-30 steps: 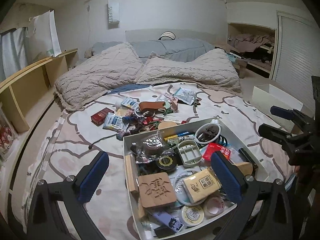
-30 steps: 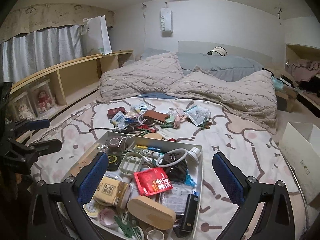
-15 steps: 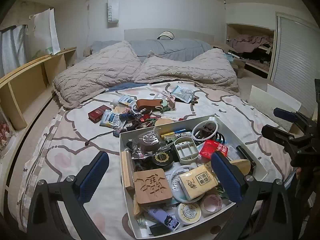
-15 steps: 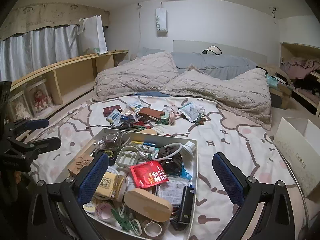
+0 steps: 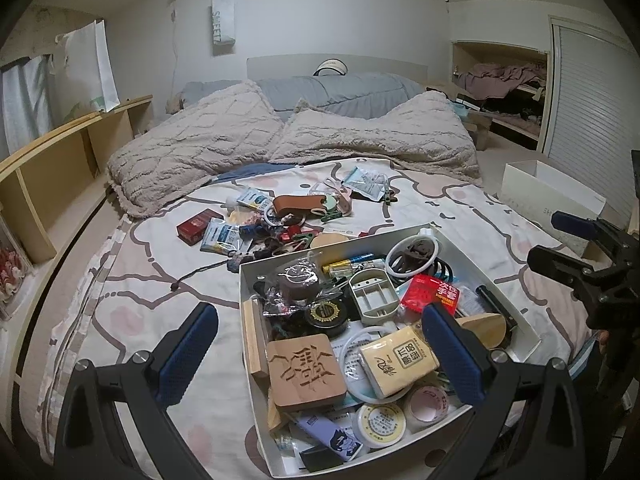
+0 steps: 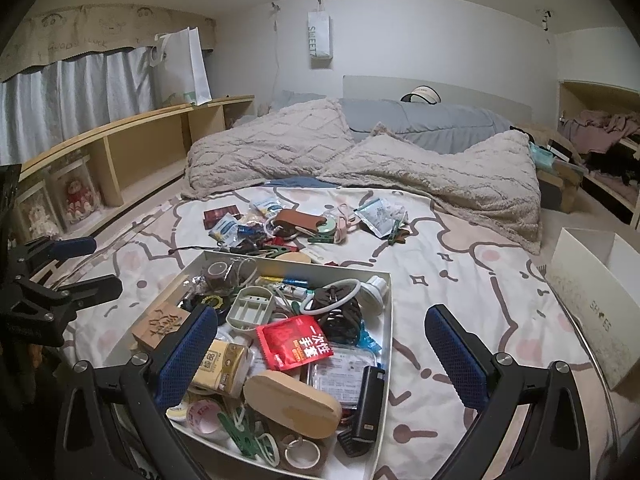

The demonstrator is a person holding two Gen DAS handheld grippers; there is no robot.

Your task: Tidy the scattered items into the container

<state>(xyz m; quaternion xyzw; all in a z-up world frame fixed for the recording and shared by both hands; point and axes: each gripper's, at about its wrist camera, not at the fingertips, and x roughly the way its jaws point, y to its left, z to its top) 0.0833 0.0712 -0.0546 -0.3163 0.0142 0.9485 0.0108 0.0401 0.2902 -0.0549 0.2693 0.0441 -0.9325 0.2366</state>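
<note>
Container (image 5: 516, 316) crammed; near corner cut off behind left fingers (image 5: 454, 352).

1 white container (image 5: 448, 240) on the bed. 2 fluffy beige pillows (image 5: 192, 148), 1 grey duvet (image 5: 344, 88). 1 red pkt (image 6: 294, 342), 1 carved wood block (image 5: 306, 372), 1 brown leather case (image 5: 298, 204). 2 grippers: left gripper (image 5: 320, 360), right gripper (image 6: 320, 360). Loose small bits too jumbled to count.

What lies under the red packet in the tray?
The red packet rests partly on a clear plastic pack and a tan pouch in the tray. Anything beneath its middle is covered.
</note>
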